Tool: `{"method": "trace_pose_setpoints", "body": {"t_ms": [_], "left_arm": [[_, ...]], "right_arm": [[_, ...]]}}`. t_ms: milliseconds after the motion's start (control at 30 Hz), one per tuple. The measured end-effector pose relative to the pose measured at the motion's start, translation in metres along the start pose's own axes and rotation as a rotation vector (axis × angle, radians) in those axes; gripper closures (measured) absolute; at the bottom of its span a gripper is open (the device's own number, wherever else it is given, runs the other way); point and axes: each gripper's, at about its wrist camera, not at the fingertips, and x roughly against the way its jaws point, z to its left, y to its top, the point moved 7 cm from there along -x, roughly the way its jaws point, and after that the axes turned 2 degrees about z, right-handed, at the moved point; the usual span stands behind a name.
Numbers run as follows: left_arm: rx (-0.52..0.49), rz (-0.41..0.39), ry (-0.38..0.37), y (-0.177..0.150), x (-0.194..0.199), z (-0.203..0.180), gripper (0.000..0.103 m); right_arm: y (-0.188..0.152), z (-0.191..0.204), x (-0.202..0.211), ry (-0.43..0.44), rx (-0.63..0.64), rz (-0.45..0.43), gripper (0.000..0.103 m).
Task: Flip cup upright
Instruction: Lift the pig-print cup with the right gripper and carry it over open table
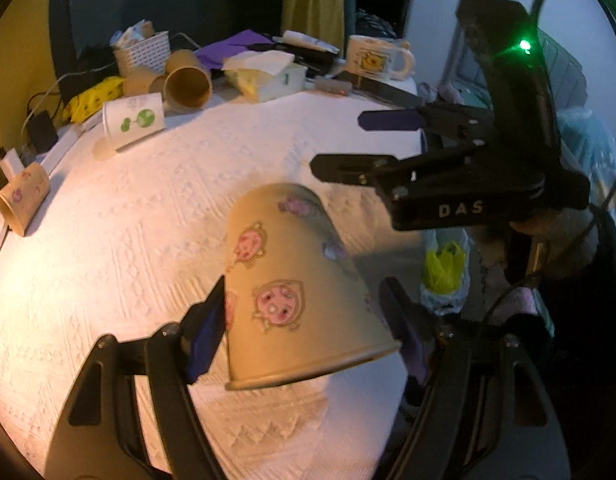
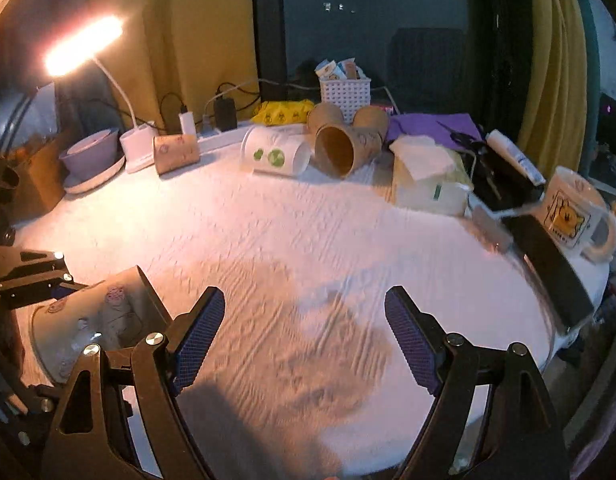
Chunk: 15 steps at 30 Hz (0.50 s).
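Here, two grippers and one task cup. Left gripper (image 1: 304,320) clamped on the tan paper cup (image 1: 292,288), pads touching both sides near its rim; cup printed with pink cartoon faces, lifted above the white tablecloth (image 1: 148,208), held upside down and tilted: rim low and toward the camera, closed base up and away, long axis leaning off upright. Right gripper (image 2: 304,336) spread wide, nothing between its blue pads, hovering over the cloth just beside the cup (image 2: 88,320). Along the far edge, five more paper cups lying on their sides, among them one white cup with green prints (image 2: 274,156). One yellow-bear mug (image 2: 576,212), one white basket (image 2: 345,94), one lit lamp (image 2: 84,46).
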Motion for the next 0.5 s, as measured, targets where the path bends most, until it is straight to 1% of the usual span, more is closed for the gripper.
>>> {"method": "trace_pose_setpoints", "body": {"t_ms": [133, 267, 467, 500], "left_arm": [[-0.033, 0.019, -0.012, -0.005, -0.008, -0.002, 0.027], [-0.082, 0.045, -0.008, -0.003, -0.021, -0.003, 0.027], [-0.138, 0.069, 0.05, -0.003, -0.028, 0.001, 0.025], [-0.138, 0.074, 0.056, -0.005, -0.028, 0.003, 0.024]], "right_arm": [[-0.01, 0.003, -0.002, 0.023, 0.016, 0.006, 0.018], [-0.009, 0.007, -0.009, 0.076, 0.058, 0.002, 0.018], [-0.01, 0.011, -0.026, 0.123, 0.111, 0.031, 0.018], [-0.011, 0.013, -0.027, 0.132, 0.122, 0.035, 0.018]]}}
